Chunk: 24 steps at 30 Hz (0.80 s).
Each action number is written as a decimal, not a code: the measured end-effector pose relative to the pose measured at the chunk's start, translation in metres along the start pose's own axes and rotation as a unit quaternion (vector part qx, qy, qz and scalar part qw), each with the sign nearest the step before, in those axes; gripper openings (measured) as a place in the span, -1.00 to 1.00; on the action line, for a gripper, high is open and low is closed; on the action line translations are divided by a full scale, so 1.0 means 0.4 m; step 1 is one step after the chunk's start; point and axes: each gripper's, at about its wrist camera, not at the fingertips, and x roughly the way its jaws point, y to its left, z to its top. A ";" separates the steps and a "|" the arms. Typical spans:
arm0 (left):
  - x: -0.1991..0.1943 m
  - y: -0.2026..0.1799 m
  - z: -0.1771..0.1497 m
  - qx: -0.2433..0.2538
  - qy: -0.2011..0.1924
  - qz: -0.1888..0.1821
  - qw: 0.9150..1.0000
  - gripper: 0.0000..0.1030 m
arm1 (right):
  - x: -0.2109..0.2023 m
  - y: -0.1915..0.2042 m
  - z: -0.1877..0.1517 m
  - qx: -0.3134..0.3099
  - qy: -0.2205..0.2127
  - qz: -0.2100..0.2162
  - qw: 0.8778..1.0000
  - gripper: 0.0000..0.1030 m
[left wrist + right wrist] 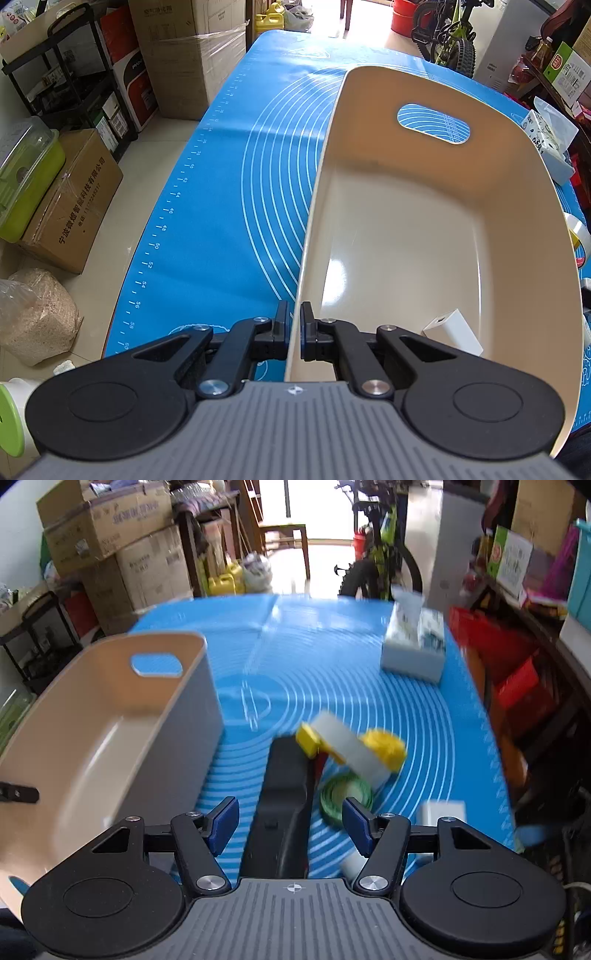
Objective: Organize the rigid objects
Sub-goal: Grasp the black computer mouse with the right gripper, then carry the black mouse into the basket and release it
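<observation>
We see our left tool [293, 325] clamped on the beige bin's [424, 221] near wall at 6 o'clock; a white block [456, 332] lies inside. Our right tool [290, 825] is spread apart over a black object [286, 794] on the tabletop [424, 720], green tape roll [345, 794] at 1 o'clock.
</observation>
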 end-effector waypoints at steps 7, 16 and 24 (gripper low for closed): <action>0.000 0.000 0.000 0.000 0.000 0.000 1.000 -0.87 | 0.054 0.066 -0.020 -0.042 0.006 -0.036 0.998 0.36; 0.000 0.006 0.000 -0.003 -0.002 -0.004 1.000 -0.87 | 0.119 0.097 -0.025 -0.059 0.014 -0.078 0.995 0.03; -0.001 0.009 -0.001 -0.005 -0.003 -0.007 1.000 -0.87 | 0.104 0.095 -0.038 -0.057 -0.003 -0.078 0.995 0.02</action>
